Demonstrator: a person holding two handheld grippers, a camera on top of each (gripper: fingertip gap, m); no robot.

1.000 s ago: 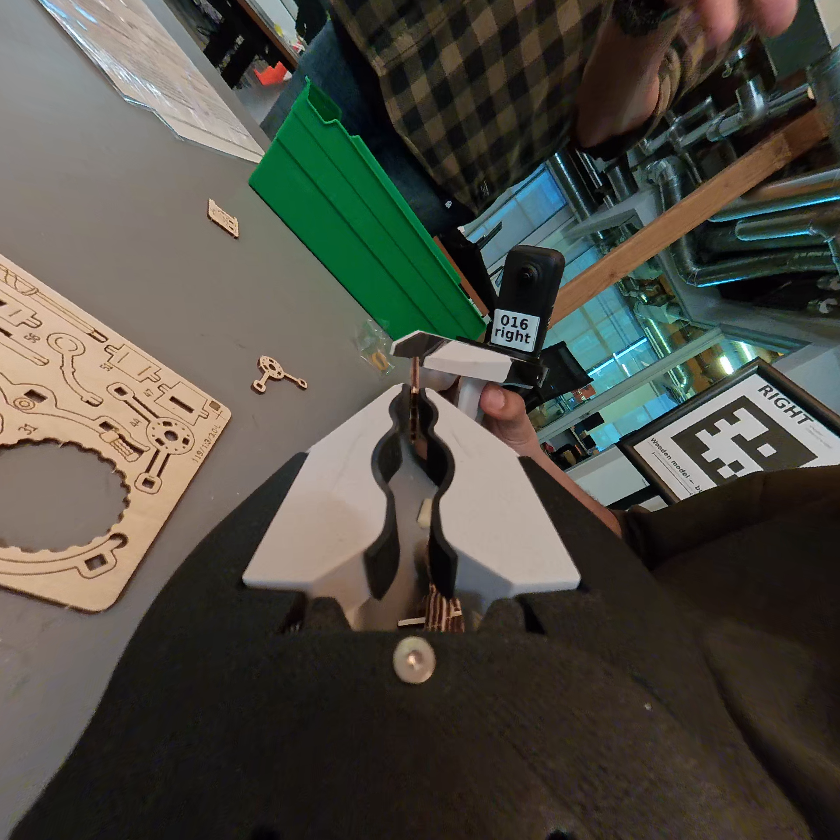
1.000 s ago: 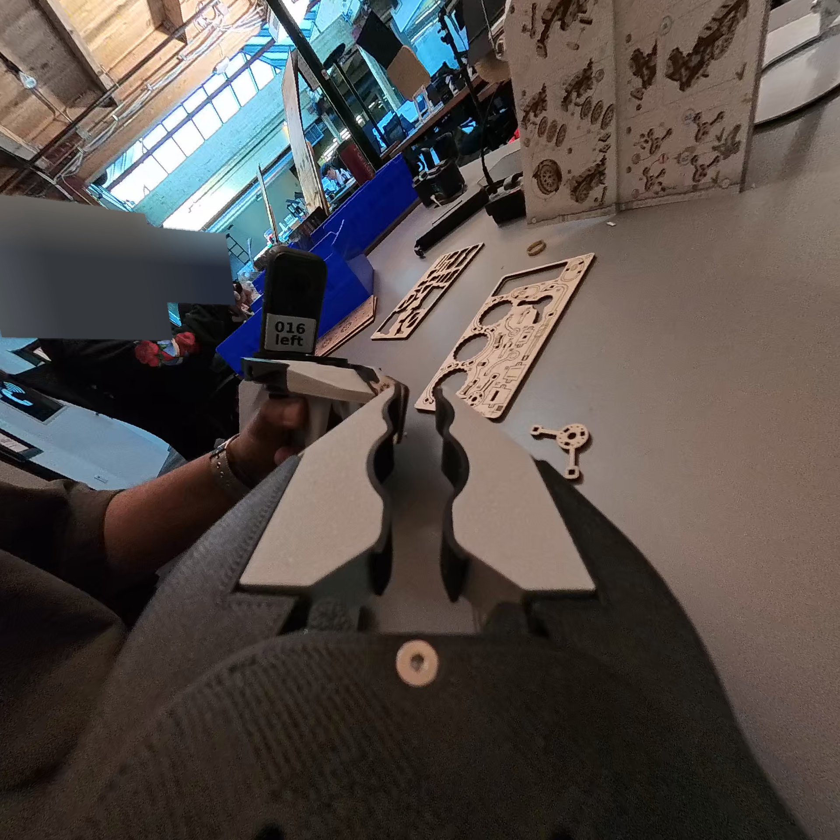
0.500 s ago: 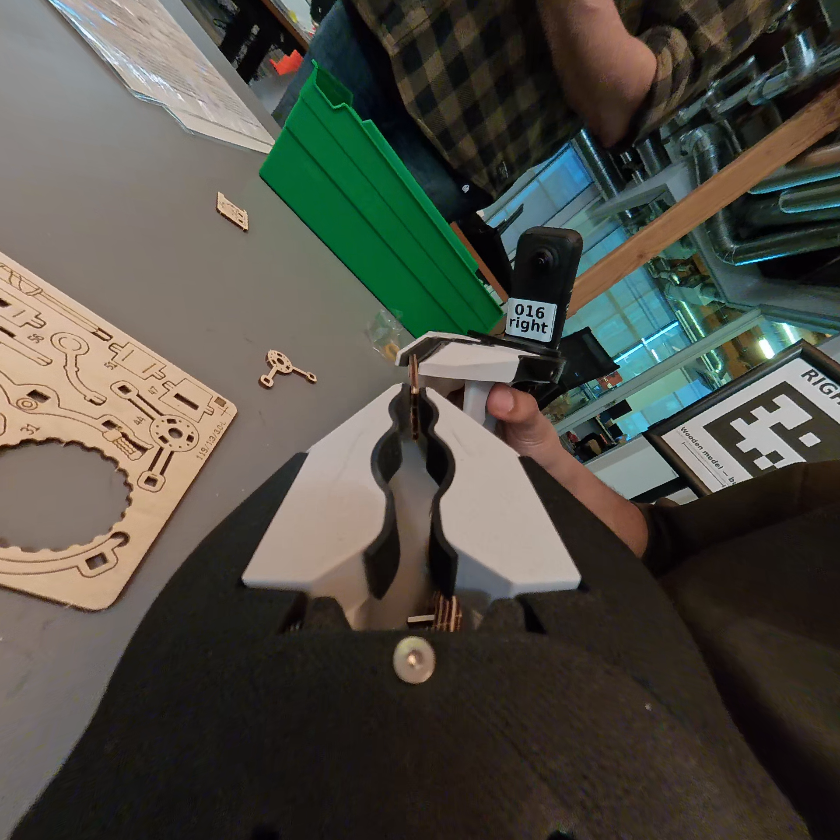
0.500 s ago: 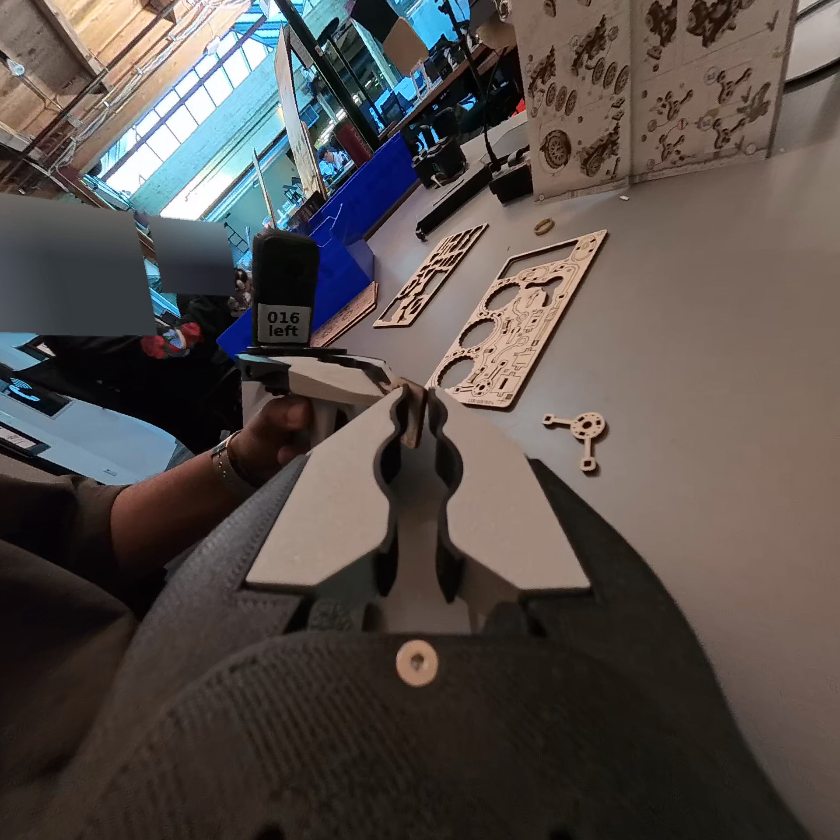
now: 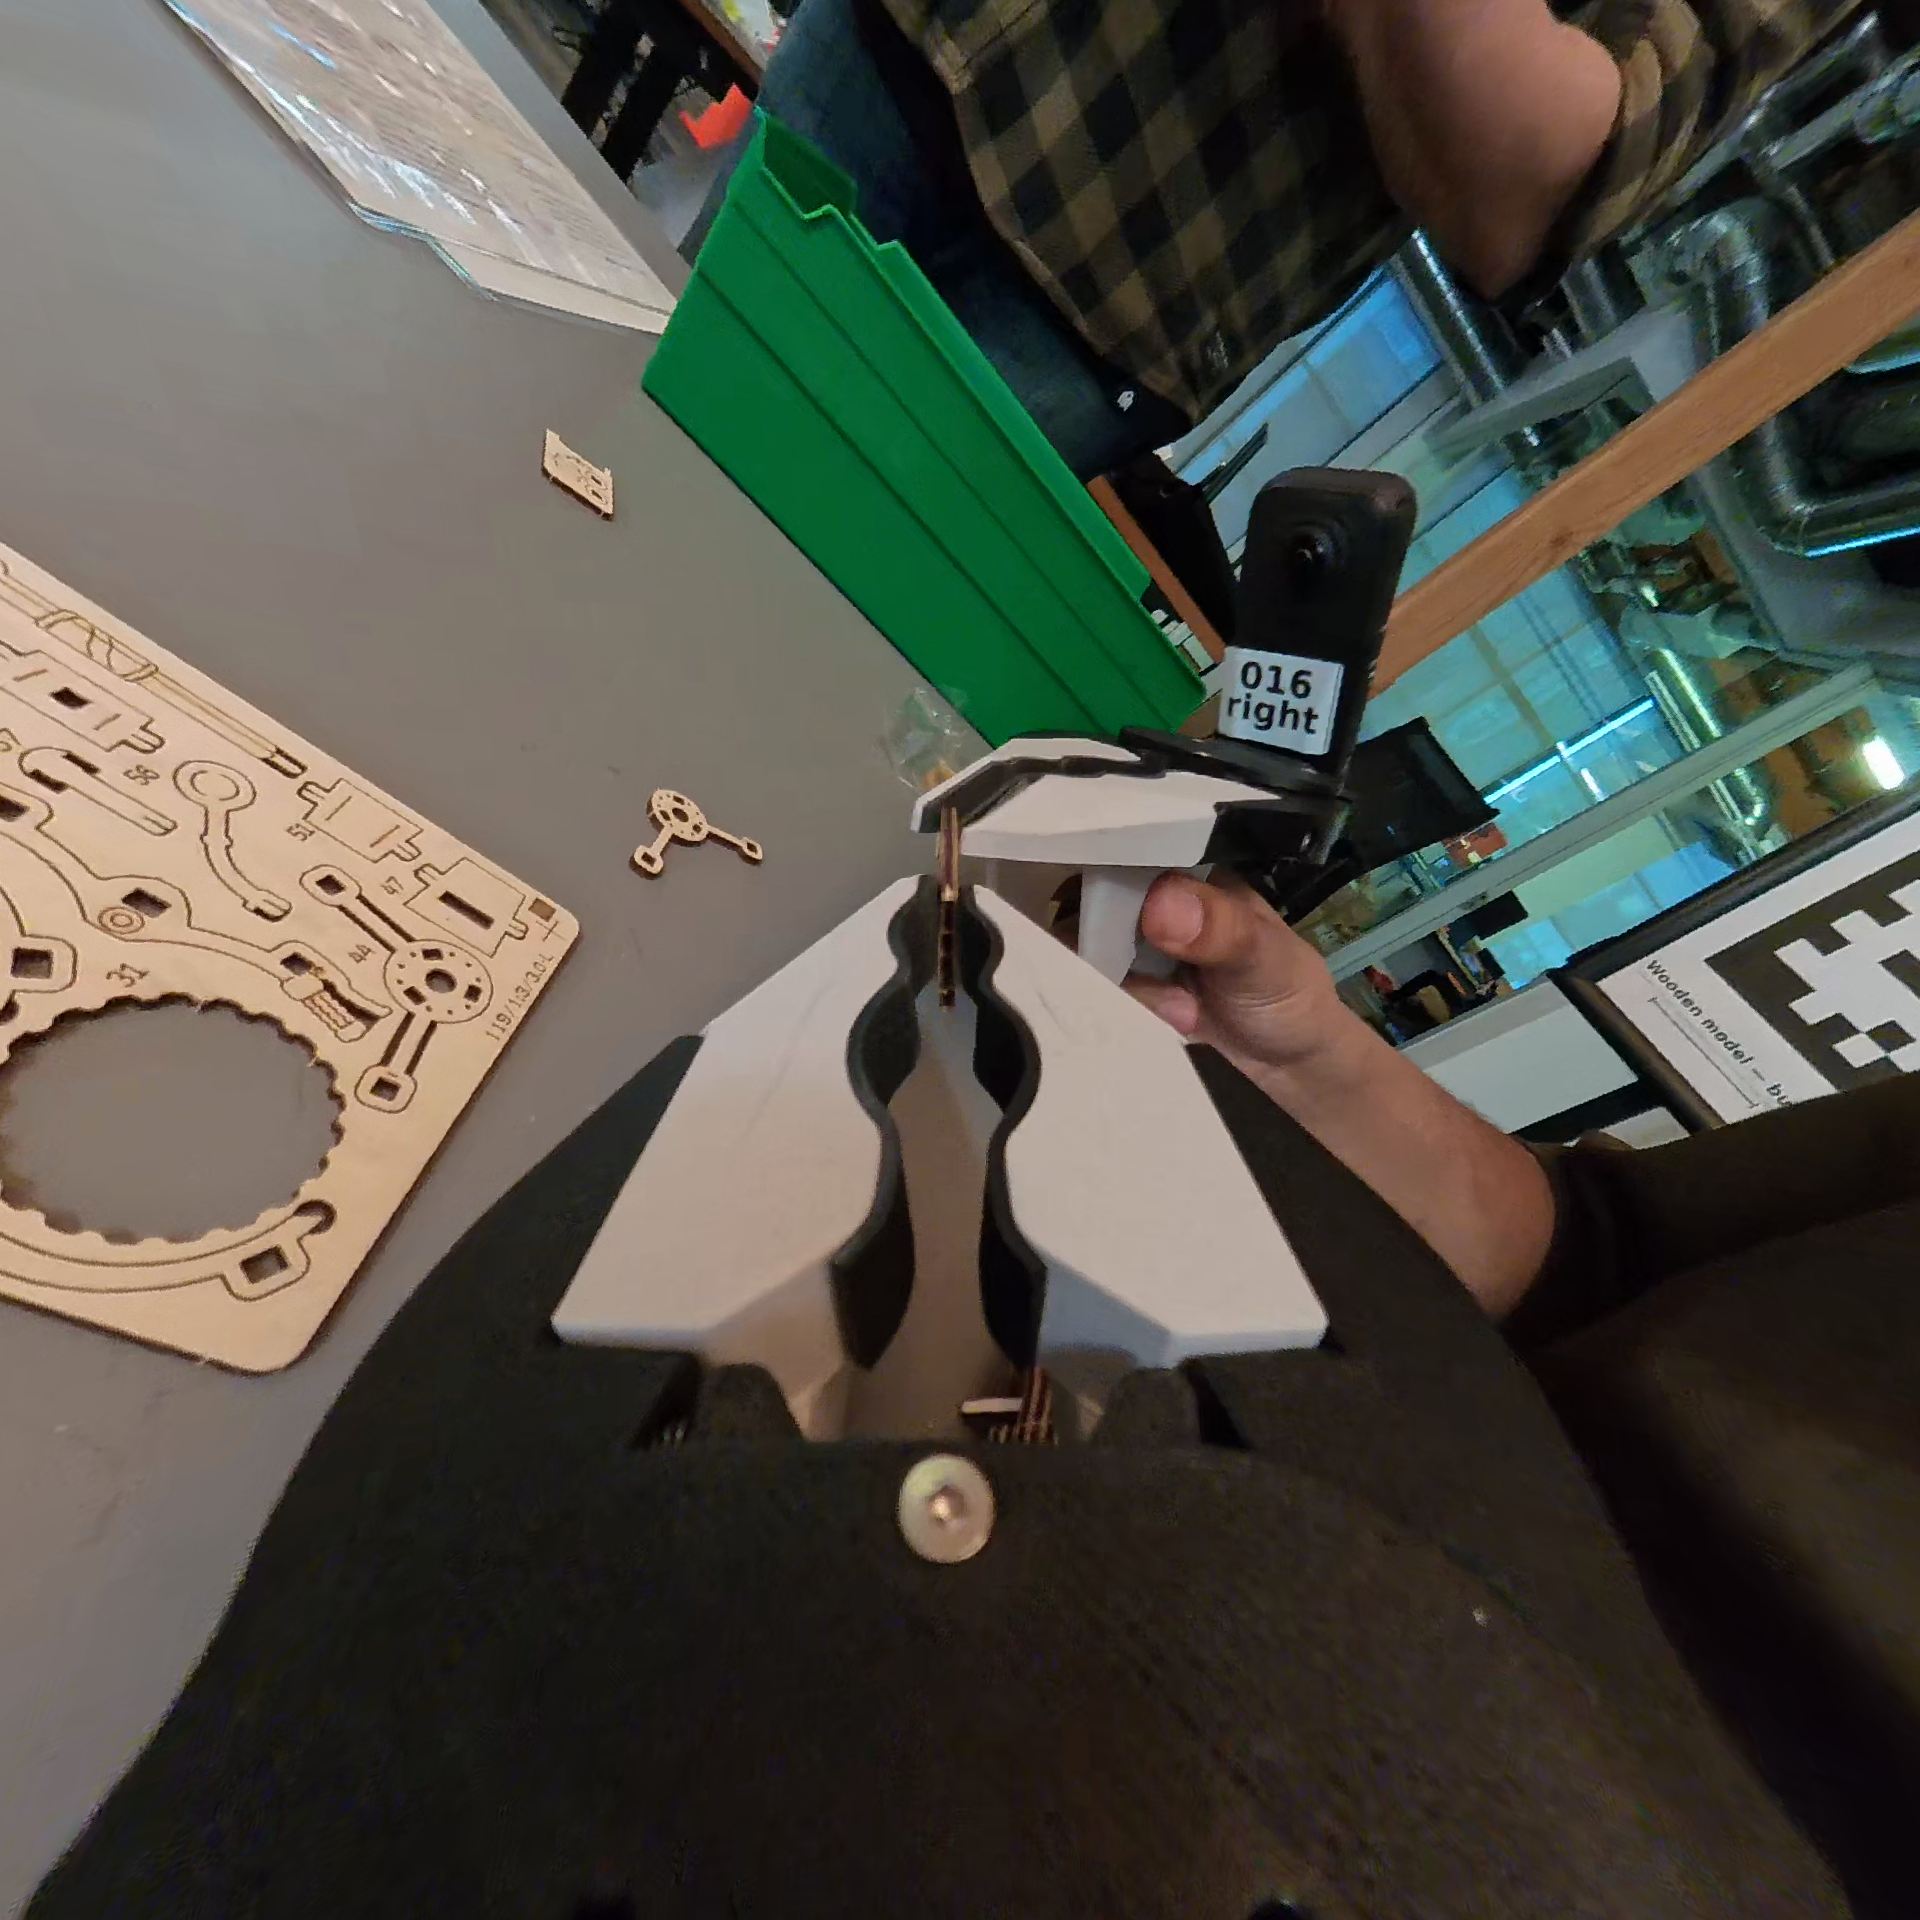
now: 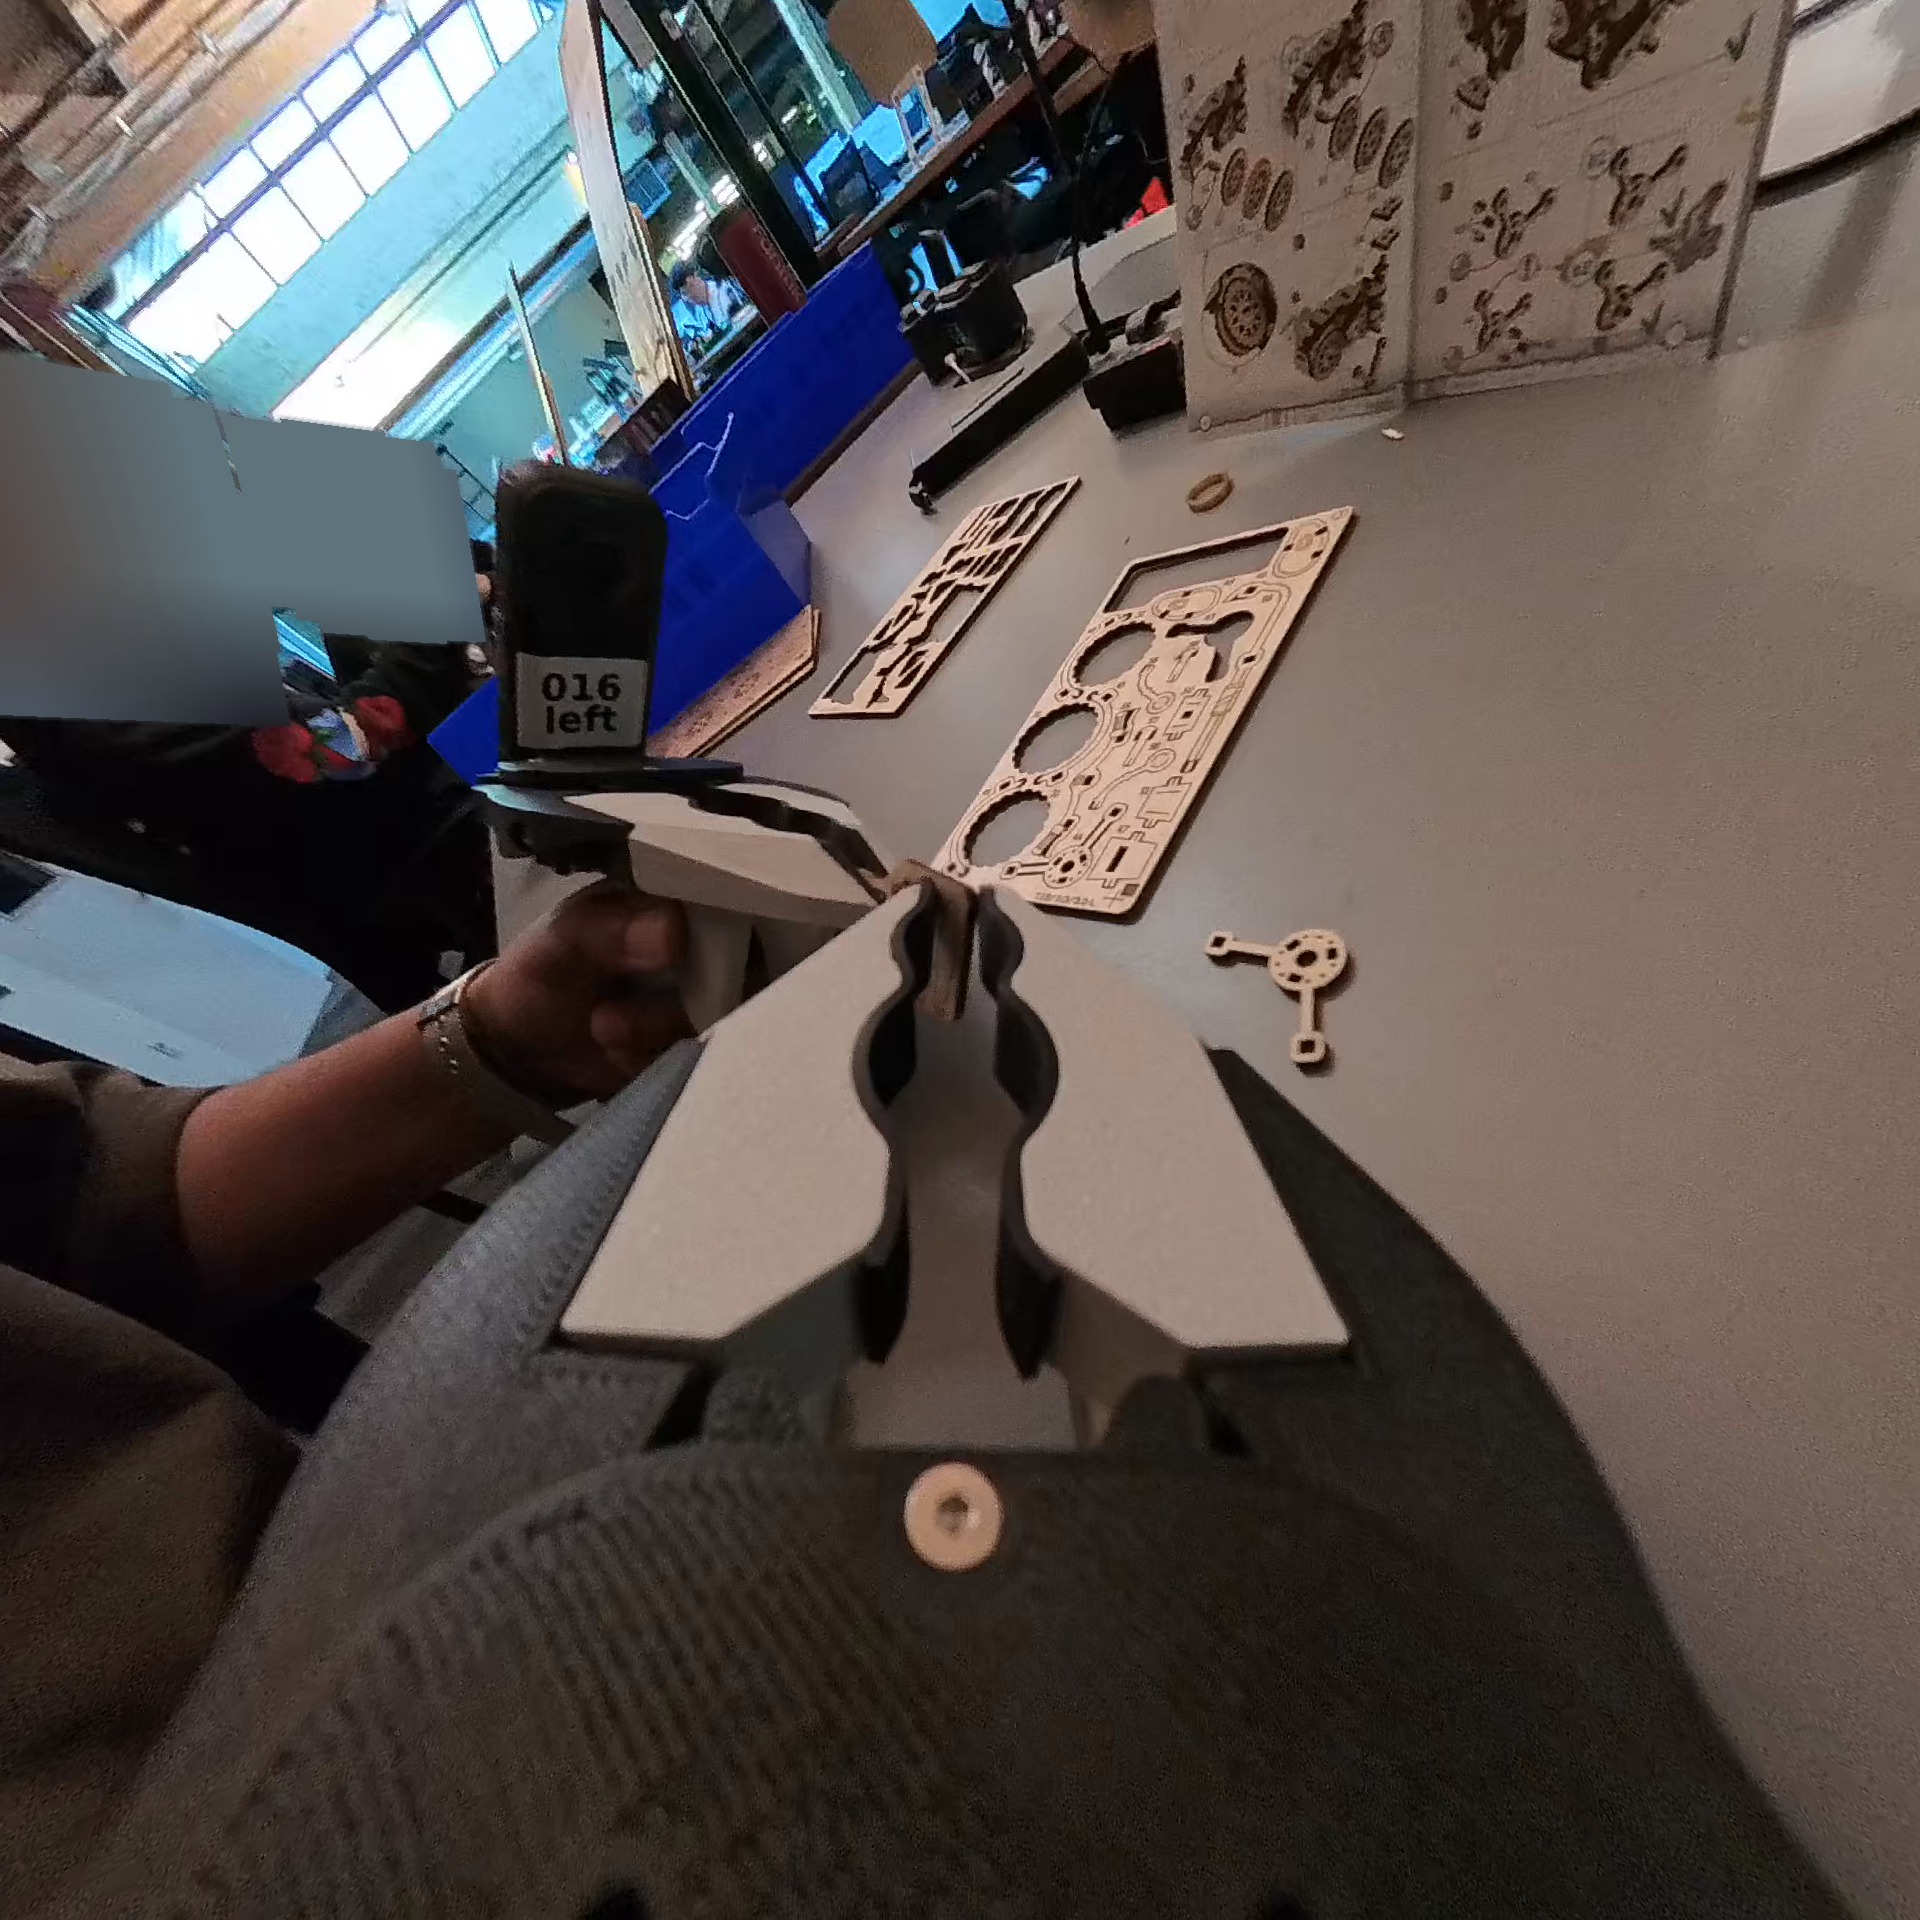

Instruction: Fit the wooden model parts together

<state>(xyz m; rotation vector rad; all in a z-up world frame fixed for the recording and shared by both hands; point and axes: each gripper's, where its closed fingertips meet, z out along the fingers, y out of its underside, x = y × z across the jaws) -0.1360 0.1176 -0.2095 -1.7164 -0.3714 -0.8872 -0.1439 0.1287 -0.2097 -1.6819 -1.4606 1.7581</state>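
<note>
Wrist cameras face each other closely — sharing table (and fretwork sheet).

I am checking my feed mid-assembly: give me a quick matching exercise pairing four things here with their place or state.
Things:
1. left gripper
2. small loose three-armed wooden piece
3. green plastic bin
4. large pale laser-cut plywood sheet

Places or states:
A. flat on the table, round holes punched out
B. at the table's far edge
C. shut on a thin wooden part
D. lying alone beside the sheet

Pairs: 1-C, 2-D, 3-B, 4-A
</note>
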